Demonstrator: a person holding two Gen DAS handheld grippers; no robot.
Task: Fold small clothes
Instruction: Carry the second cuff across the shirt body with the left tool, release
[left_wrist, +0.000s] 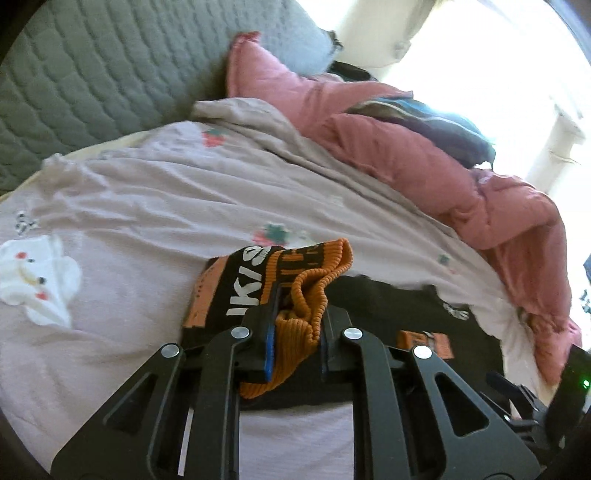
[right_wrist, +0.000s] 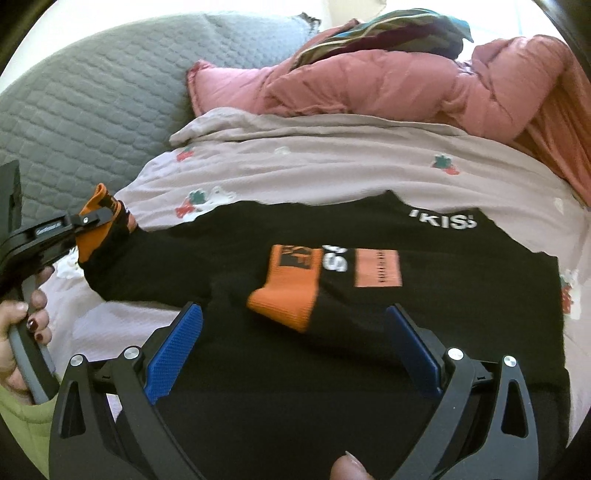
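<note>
left gripper jaws clamped on orange cuff — lifting sleeve to fold | right gripper jaws wide, empty, over black sweater — ready to pin

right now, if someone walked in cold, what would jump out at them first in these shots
The black sweatshirt with orange patches, spread on the strawberry-print sheet, fills the middle. The left tool is shut on its orange ribbed cuff at the sweatshirt's left edge, while the right tool hovers open above the other cuff, folded across the chest. Behind, a pink quilt lies heaped.
</note>
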